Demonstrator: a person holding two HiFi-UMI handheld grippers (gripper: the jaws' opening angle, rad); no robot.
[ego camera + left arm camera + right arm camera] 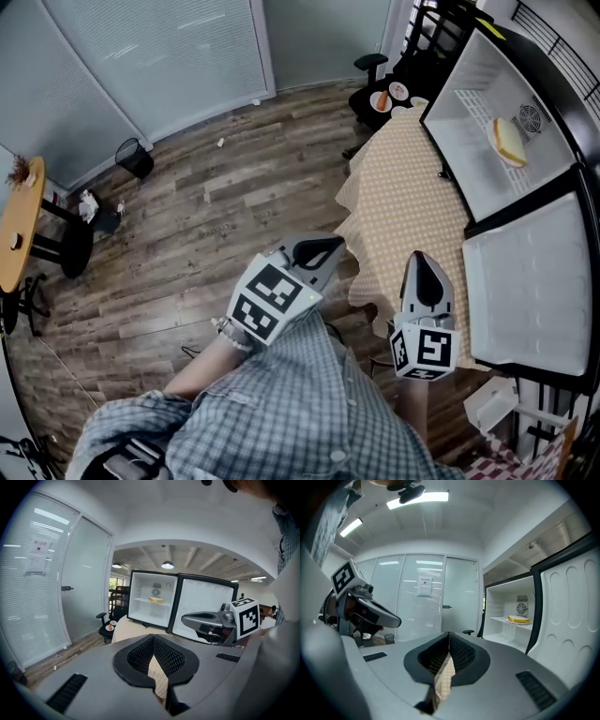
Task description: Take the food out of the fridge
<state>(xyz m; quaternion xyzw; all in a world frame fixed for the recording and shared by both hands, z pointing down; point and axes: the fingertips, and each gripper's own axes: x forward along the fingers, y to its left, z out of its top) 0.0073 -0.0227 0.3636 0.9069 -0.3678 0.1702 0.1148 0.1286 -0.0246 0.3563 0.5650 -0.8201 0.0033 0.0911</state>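
Open fridge (487,183) sits on a table (394,187) w/ checked cloth, its door (530,281) swung to the near side. The food (507,141), a pale flat slice, lies on the fridge's wire shelf (473,108), far right in the scene. Left gripper (323,251) and right gripper (420,262) hang by the table's near edge, jaws pressed together, nothing btwn them. The food lies ahead and right of both. The right gripper is nearer, so it is prob. the one to reach.

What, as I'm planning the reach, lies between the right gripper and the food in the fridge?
In head view, only bare checked tablecloth and the open fridge's shelf separate the right gripper from the food.
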